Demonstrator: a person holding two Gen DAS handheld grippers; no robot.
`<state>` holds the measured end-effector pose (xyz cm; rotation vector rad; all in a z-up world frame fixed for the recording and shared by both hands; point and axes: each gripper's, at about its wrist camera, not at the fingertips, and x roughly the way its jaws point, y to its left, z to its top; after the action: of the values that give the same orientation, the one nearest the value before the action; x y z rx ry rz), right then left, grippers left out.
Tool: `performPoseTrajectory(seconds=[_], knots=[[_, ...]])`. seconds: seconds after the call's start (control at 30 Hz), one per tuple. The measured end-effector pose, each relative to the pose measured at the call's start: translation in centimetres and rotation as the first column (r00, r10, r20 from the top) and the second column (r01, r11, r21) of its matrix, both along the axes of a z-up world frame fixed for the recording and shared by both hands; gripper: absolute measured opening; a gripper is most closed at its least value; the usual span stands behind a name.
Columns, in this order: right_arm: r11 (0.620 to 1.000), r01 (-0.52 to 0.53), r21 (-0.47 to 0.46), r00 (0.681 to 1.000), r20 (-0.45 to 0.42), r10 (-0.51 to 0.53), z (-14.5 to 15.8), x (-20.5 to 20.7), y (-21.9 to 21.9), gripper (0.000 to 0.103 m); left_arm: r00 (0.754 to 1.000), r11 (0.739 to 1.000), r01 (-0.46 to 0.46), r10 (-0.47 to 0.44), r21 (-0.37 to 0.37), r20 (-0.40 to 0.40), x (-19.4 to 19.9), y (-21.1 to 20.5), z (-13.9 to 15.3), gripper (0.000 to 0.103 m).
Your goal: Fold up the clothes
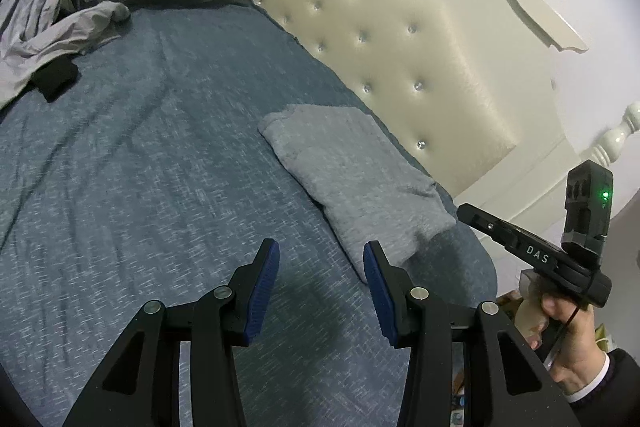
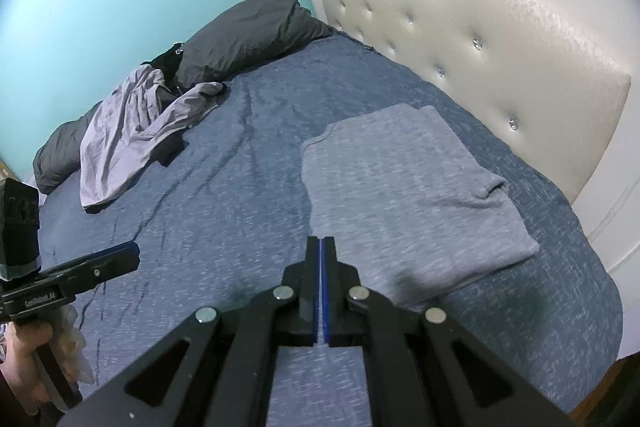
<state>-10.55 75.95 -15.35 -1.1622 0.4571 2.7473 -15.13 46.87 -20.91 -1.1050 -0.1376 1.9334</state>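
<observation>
left tongs (image 1: pixel 321 263) stand wide open, holding nothing; right tongs (image 2: pixel 321 247) are closed, empty, above the folded grey garment (image 2: pixel 408 187); "das" is readable.

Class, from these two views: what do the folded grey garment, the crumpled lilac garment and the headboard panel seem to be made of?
Folded grey garment: looks like a soft heathered knit, matte, with flecked surface and thick rounded edges. Crumpled lilac garment: apparently a thin, smooth woven or jersey fabric, falling in fine sharp creases. Headboard panel: seemingly cream leather or faux leather, glossy, tufted with sparkling studs.
</observation>
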Motion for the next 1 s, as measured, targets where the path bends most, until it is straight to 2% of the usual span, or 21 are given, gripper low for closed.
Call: performPoseTrajectory(seconds=[0.4,1.0], knots=[[0.999,0.041,-0.025,0.999,-0.032,-0.042,2.6,3.8,-3.9,0.000,0.999,1.000,0.013,-0.013,0.011,-0.034,2.6,-4.0,2.6,0.048],[0.993,0.118,0.027,0.991,-0.060,-0.116,5.4,11.7,-7.7,0.001,0.994,0.997,0.071,-0.070,0.004,-0.087,8.1,-6.6,4.8,0.052]])
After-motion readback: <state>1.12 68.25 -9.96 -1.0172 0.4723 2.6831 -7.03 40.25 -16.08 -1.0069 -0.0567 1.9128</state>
